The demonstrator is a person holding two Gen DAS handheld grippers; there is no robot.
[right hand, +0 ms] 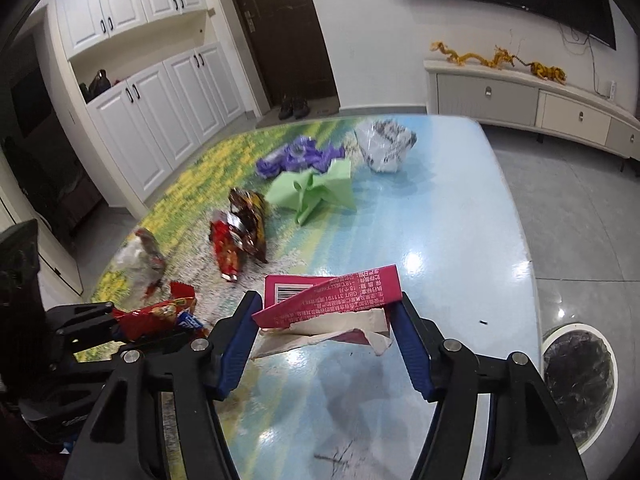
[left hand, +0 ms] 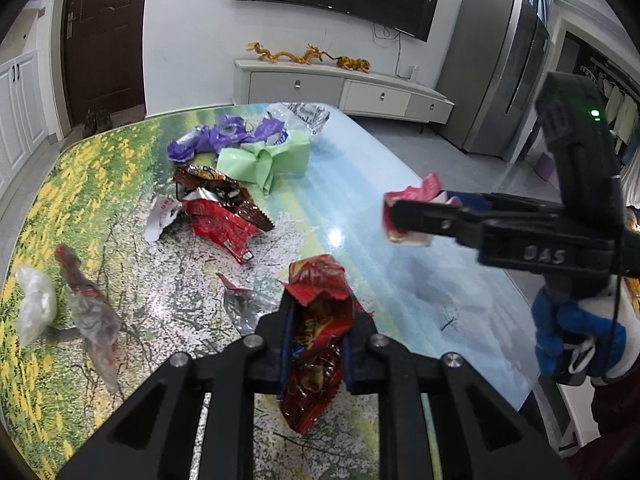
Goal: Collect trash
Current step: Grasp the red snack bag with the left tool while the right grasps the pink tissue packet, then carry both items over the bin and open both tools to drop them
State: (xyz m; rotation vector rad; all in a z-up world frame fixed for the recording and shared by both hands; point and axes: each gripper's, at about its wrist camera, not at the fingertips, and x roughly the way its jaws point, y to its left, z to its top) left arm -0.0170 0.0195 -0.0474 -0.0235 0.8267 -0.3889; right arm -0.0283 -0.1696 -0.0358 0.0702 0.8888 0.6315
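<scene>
Grippers clamp red wrapper (left hand: 316, 344) and pink carton (right hand: 332, 300).

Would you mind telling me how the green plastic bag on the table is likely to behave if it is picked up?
The green plastic bag looks thin and creased, so it would probably hang floppy. It seems empty and flat, so likely very light. Its glossy film may slip unless pinched at the bunched knot.
</scene>
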